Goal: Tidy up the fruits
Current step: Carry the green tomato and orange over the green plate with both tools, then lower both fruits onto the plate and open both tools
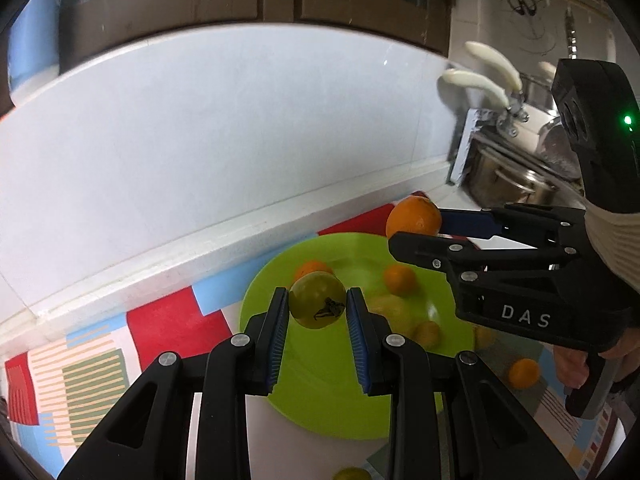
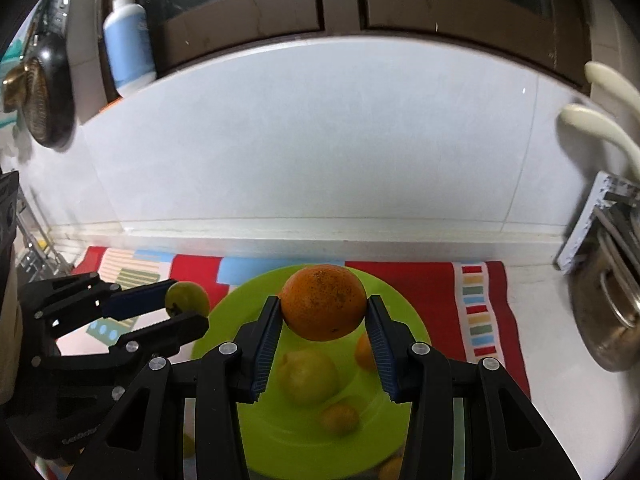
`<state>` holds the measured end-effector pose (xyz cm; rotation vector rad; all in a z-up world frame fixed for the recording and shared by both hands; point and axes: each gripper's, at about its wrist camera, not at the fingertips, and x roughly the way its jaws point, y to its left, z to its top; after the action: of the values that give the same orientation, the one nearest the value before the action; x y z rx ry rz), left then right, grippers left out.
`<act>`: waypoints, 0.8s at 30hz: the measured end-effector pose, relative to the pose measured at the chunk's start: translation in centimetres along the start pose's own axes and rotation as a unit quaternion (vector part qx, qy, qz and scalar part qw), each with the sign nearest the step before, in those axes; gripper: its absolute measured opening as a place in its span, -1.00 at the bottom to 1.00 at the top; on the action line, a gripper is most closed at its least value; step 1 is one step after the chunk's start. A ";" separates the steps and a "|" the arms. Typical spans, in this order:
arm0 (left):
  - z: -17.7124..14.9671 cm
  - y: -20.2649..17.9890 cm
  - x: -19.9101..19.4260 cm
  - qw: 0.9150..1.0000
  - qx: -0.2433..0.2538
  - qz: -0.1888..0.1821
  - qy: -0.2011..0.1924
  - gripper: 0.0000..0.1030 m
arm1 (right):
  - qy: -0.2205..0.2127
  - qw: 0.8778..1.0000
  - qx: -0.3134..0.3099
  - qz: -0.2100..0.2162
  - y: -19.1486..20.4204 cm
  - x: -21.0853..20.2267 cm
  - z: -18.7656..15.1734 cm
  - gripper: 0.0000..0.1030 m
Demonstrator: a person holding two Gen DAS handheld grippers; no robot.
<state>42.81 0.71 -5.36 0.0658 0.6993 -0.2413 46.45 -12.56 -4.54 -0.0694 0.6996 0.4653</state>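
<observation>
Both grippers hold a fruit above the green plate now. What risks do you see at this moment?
1. The right gripper and left gripper are close together, so they may collide.
2. The orange or green fruit, if released high, might hit fruits on the green plate and roll off.

A glossy plastic plate [image 2: 224, 332] is seen on a matt woven cloth [image 2: 432, 292]; the orange [image 2: 324, 300] is dimpled, the pot [image 1: 516, 184] shiny metal.
</observation>
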 end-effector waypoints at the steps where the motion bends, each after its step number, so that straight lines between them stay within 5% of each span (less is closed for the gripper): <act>1: -0.1 0.2 0.6 1.000 -0.002 0.000 0.004 -0.43 | 0.006 1.000 0.001 0.001 -0.2 0.7 0.0 -0.15; 18: -0.6 1.2 5.2 0.998 -0.008 -0.019 0.051 -0.42 | 0.056 0.998 0.009 -0.001 -1.4 5.8 -0.4 -0.15; 24: -0.3 1.4 4.5 0.999 -0.012 -0.011 0.045 -0.19 | 0.052 0.999 0.009 -0.012 -1.3 5.8 -0.4 -0.08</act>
<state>46.26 1.18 -8.45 0.0473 0.7919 -0.2515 50.67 -11.58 -8.66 -0.0860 0.8051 0.4347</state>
